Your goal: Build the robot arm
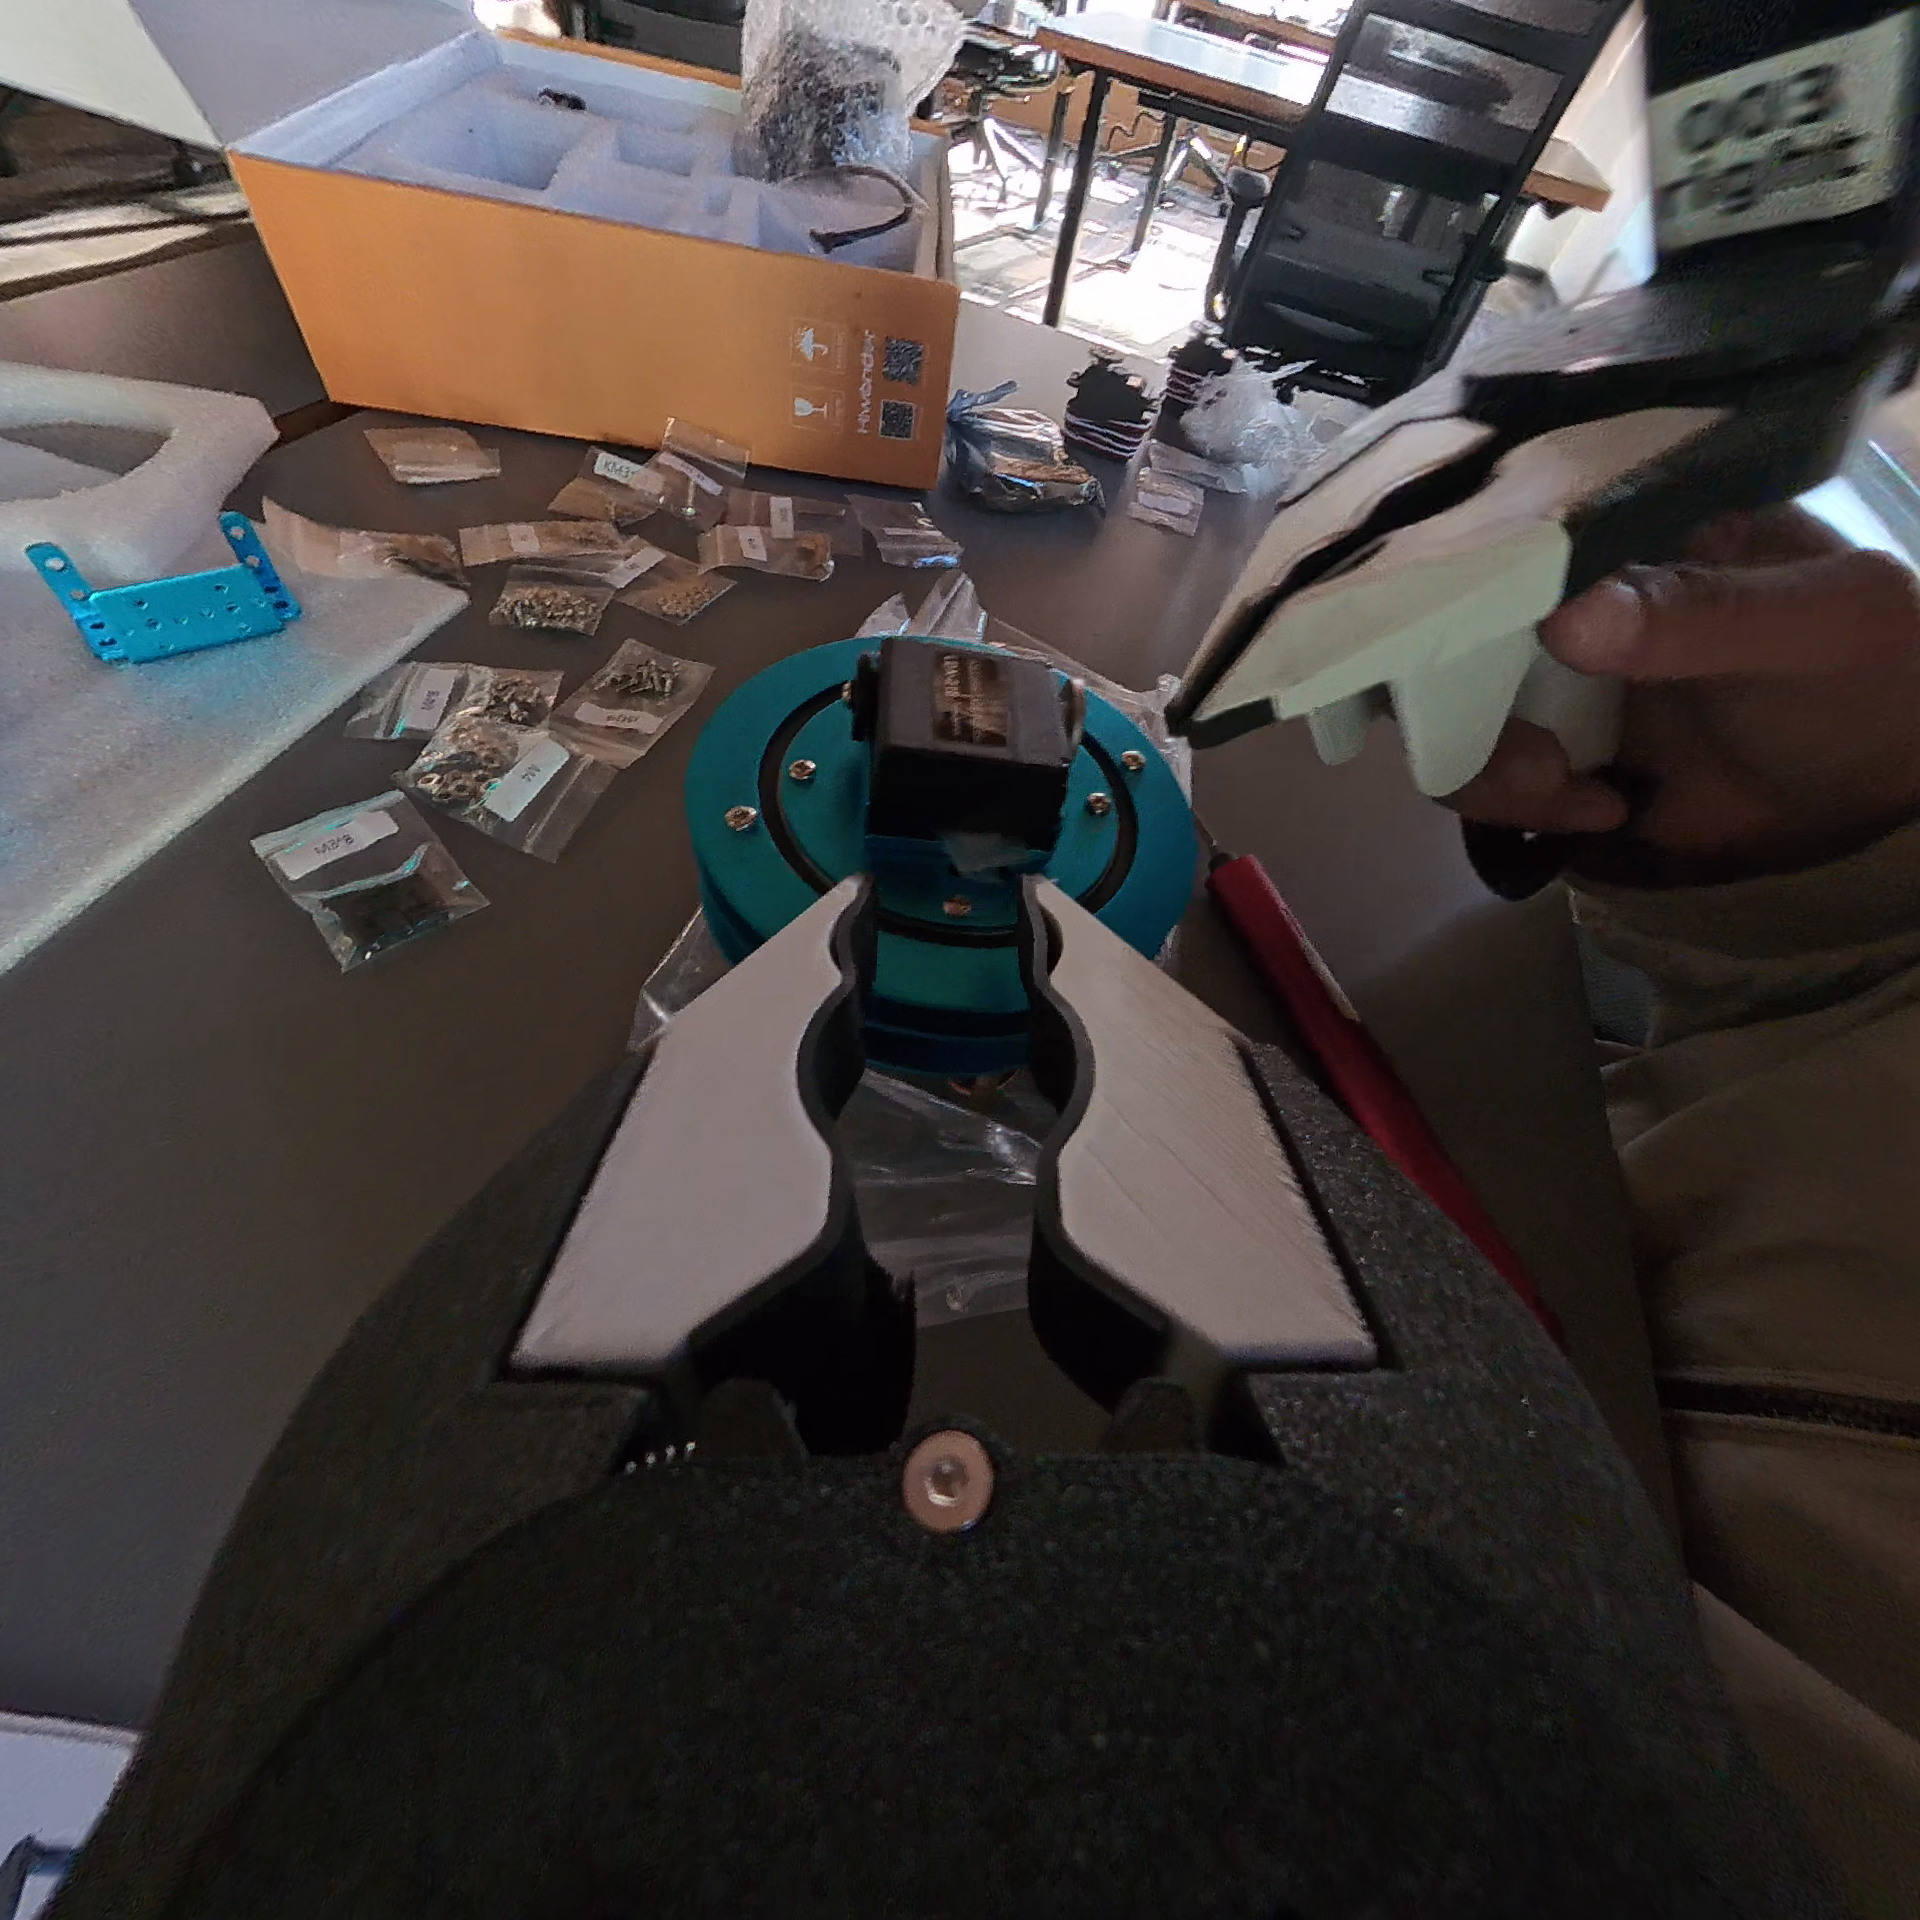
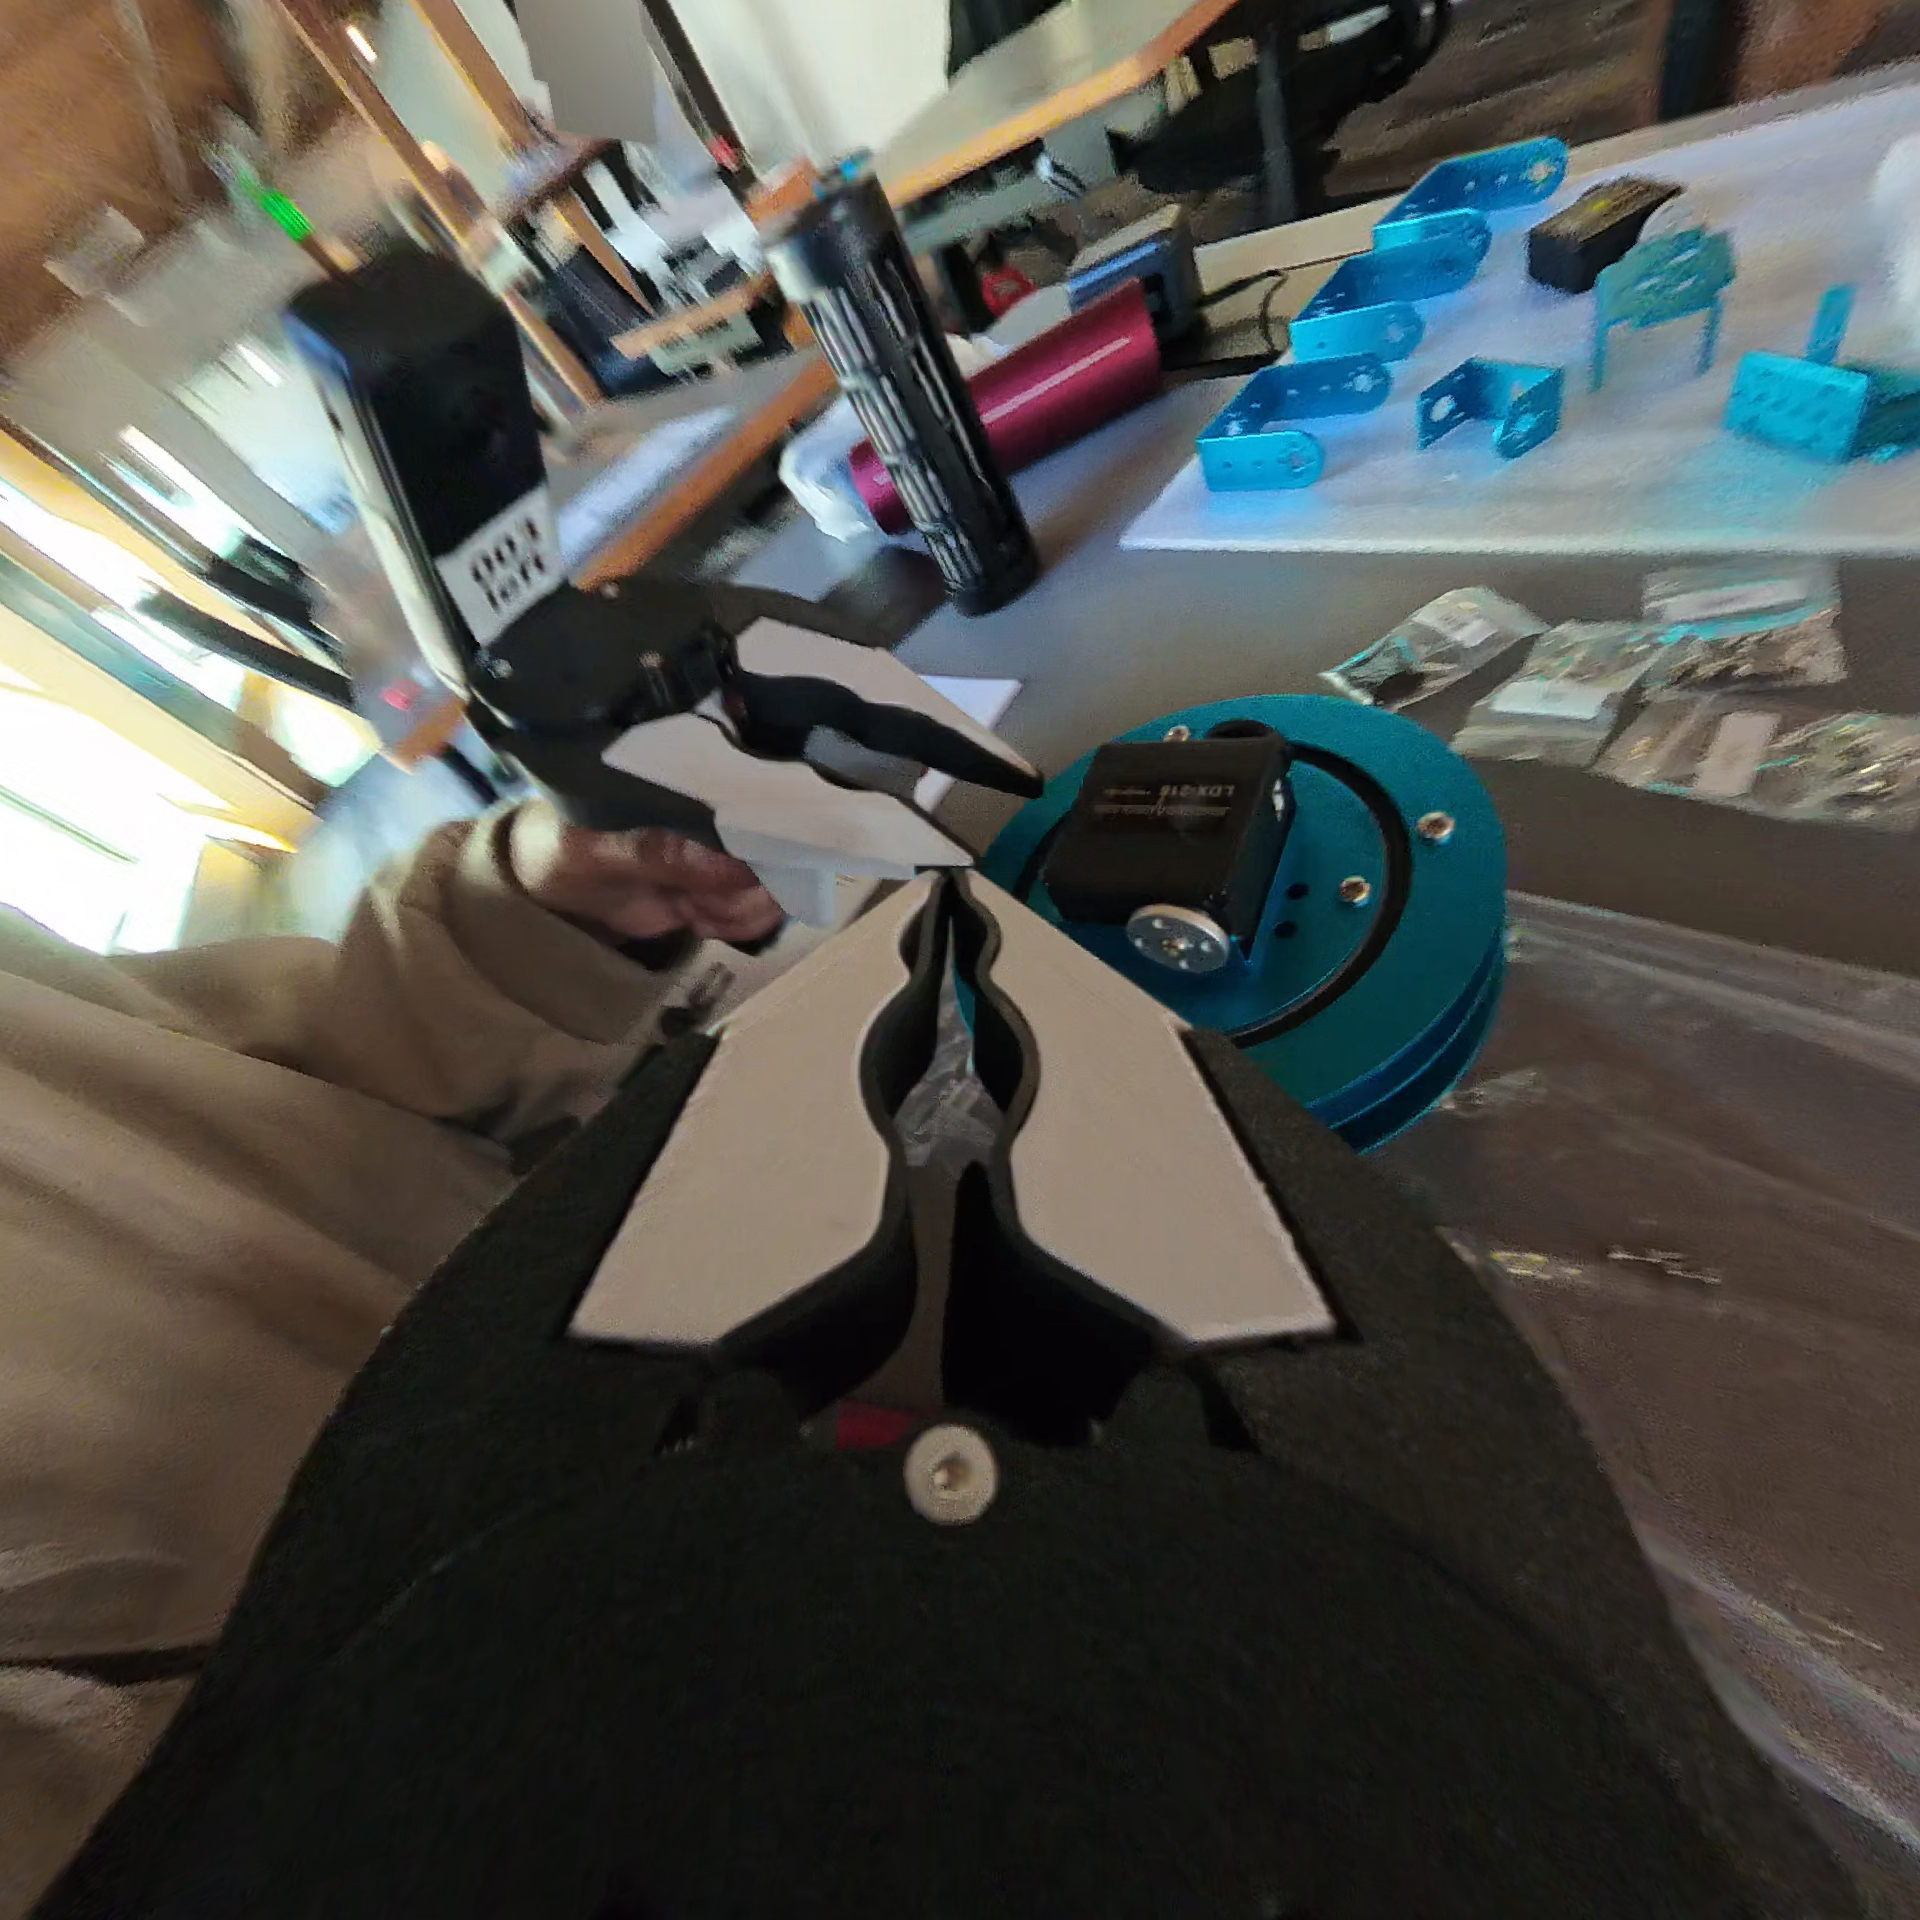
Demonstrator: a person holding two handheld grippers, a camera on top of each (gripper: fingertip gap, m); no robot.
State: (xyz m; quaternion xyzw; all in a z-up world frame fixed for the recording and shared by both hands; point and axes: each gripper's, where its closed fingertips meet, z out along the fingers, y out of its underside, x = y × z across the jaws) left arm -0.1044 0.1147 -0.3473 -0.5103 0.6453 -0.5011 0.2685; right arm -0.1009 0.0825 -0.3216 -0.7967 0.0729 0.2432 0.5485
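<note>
Grey surface (image 1: 208, 1039) littered with small clear bags of screws (image 1: 488, 758), an open orange box (image 1: 582, 291) behind. Centre: teal round base (image 1: 1143, 821) carrying a black servo (image 1: 966, 738). Left gripper (image 1: 945, 888), fingers apart, hovers just before the base, with nothing between them. Right gripper (image 2: 951, 883), fingers together and empty, sits near the base's side. A red-handled tool (image 1: 1340, 1049) lies beside the base; blue brackets (image 2: 1340, 322) rest on white foam (image 2: 1558, 499).
</note>
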